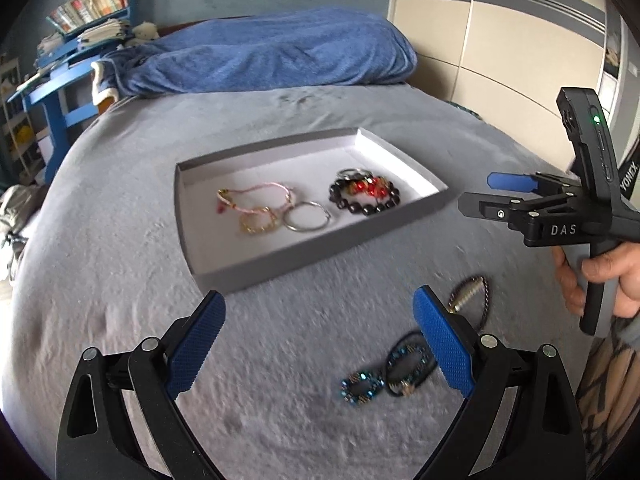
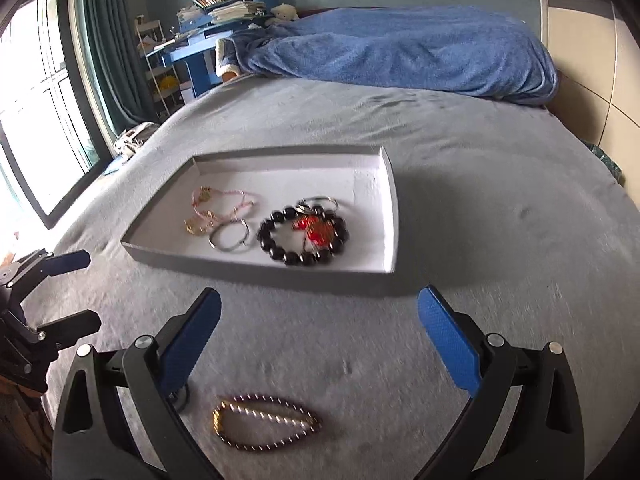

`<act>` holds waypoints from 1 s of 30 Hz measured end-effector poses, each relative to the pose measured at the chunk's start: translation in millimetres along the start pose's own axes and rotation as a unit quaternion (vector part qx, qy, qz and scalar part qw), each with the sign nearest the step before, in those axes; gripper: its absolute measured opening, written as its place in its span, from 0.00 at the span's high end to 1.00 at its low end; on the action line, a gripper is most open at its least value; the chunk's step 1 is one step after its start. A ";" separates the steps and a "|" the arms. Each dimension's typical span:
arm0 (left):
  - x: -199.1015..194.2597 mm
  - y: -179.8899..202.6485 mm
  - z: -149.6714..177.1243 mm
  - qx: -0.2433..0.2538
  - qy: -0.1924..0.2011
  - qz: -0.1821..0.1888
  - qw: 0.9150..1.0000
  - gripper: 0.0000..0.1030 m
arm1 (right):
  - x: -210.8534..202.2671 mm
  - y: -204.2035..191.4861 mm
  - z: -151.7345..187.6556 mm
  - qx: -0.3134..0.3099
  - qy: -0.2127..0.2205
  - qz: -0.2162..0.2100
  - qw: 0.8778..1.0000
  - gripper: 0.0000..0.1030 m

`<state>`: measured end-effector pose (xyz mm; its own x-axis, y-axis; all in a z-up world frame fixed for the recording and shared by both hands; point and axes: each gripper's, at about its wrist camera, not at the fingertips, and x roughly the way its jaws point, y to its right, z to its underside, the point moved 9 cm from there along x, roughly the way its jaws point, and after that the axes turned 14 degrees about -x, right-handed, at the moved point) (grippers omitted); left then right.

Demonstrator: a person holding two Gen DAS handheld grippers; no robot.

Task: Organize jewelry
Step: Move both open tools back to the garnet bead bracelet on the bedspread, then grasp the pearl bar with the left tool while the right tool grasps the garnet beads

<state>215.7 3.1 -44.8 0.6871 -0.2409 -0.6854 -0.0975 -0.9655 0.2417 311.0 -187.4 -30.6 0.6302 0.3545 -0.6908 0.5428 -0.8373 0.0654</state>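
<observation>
Both grippers hovering, jaws apart, empty: left gripper (image 1: 318, 344) over hair ties (image 1: 390, 372), right gripper (image 2: 320, 340) over bracelet (image 2: 266, 422) on bed (image 2: 480, 200). Tray (image 2: 390, 208) holding several pieces. Next: lowering, clamping bracelet.

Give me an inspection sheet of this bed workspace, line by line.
Surface: grey fleece bedspread, rumpled in places.
Job's things: shallow grey cardboard tray holds a black bead bracelet, a plain silver ring bangle, a pink cord bracelet and a gold chain piece. Outside it on the bedspread: a twisted purple-and-gold bracelet and two blue beaded oval pieces.
Clutter: folded blue blanket at the bed's far end.
Grippers: left tongs open, empty; right tongs open, empty.
Cables: nothing seen.
Surroundings: blue shelf unit with books, window with green curtain, cream wardrobe.
</observation>
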 end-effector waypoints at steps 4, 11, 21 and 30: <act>2.5 5.2 7.5 0.009 -0.007 0.005 1.000 0.09 | -0.8 3.3 13.9 0.011 -0.010 0.000 1.000 0.05; 6.8 26.9 27.4 0.039 -0.027 0.033 0.998 0.14 | -2.3 1.1 37.8 0.013 -0.030 0.005 0.999 0.06; 9.0 38.7 39.3 0.065 -0.036 0.032 0.997 0.20 | 0.5 -22.9 66.8 -0.007 -0.054 -0.011 0.998 0.06; 7.4 -4.2 29.7 0.004 -0.034 -0.008 0.999 0.20 | 16.4 -56.9 79.1 -0.053 -0.078 -0.031 0.995 0.06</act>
<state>199.8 2.4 -71.3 0.6384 -0.2317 -0.7340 -0.0926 -0.9698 0.2256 246.5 -166.9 -102.6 0.5051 0.3282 -0.7982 0.6383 -0.7646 0.0895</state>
